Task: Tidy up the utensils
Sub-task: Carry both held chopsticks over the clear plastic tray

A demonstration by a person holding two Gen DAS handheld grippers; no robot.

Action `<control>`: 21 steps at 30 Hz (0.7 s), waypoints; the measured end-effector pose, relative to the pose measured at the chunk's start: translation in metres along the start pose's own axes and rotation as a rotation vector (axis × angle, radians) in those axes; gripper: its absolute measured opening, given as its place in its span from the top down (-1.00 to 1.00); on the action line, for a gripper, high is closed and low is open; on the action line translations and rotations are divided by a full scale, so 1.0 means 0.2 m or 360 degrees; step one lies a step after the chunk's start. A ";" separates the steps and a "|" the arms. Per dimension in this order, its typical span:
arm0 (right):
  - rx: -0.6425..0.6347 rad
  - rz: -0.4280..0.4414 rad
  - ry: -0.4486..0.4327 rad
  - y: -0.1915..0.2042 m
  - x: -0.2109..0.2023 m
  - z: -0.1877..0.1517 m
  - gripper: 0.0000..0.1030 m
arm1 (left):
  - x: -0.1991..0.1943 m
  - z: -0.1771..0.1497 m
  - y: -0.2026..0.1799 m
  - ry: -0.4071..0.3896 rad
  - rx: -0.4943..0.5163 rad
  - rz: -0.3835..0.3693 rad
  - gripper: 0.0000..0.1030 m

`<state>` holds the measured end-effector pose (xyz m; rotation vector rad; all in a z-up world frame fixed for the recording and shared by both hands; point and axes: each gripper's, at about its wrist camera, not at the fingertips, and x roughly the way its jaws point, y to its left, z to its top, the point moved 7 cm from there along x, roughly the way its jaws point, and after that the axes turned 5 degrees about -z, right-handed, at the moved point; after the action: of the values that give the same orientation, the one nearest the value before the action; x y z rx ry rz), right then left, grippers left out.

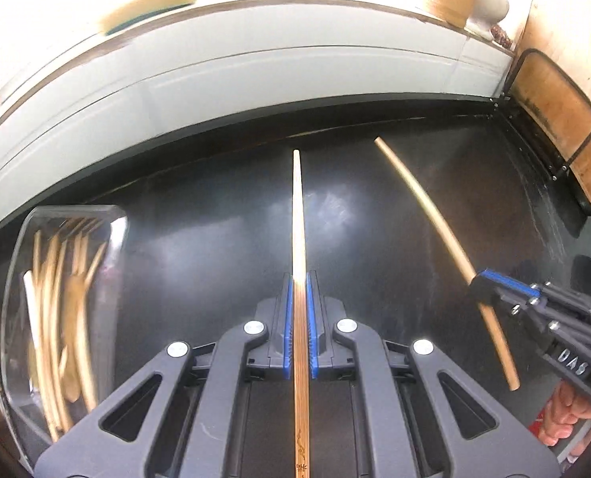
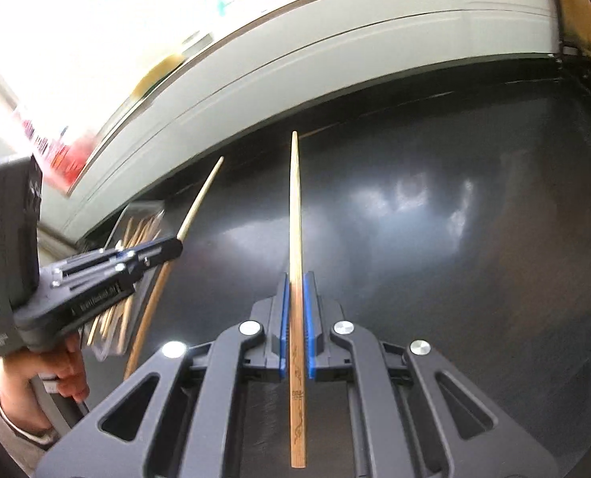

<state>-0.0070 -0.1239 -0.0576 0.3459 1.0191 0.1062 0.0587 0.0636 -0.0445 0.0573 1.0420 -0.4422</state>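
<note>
My left gripper (image 1: 299, 279) is shut on a bamboo chopstick (image 1: 297, 215) that points straight ahead over the black tabletop (image 1: 215, 219). My right gripper (image 2: 295, 279) is shut on a second bamboo chopstick (image 2: 294, 199), also pointing forward. Each gripper shows in the other's view: the right one (image 1: 479, 282) with its chopstick (image 1: 427, 203), the left one (image 2: 171, 247) with its chopstick (image 2: 199, 199). A clear plastic container (image 1: 20, 263) with several wooden utensils (image 1: 56, 286) sits at the left; it also shows in the right wrist view (image 2: 136, 219).
A white ledge (image 1: 255, 75) runs along the table's far edge. A wooden board in a black wire frame (image 1: 554, 111) stands at the right corner. A sponge (image 1: 152, 4) lies on the bright counter beyond.
</note>
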 end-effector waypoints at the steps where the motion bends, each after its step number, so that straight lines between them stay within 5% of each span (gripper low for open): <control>1: -0.0007 0.0007 0.0017 0.06 0.01 -0.03 0.85 | -0.06 -0.03 0.05 0.0000 -0.0001 0.0003 0.89; 13: 0.0051 0.0213 0.0094 0.83 0.06 -0.21 0.86 | -0.43 -0.30 0.67 -0.0048 -0.0097 -0.0005 0.89; 21: 0.0118 0.0227 0.0087 1.12 0.15 -0.27 0.85 | -0.40 -0.41 0.86 -0.0018 -0.0121 -0.0025 0.89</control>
<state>-0.0209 0.1061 -0.0342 0.4856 1.0538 0.2081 0.0230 0.2666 -0.0468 -0.0210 1.0479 -0.4167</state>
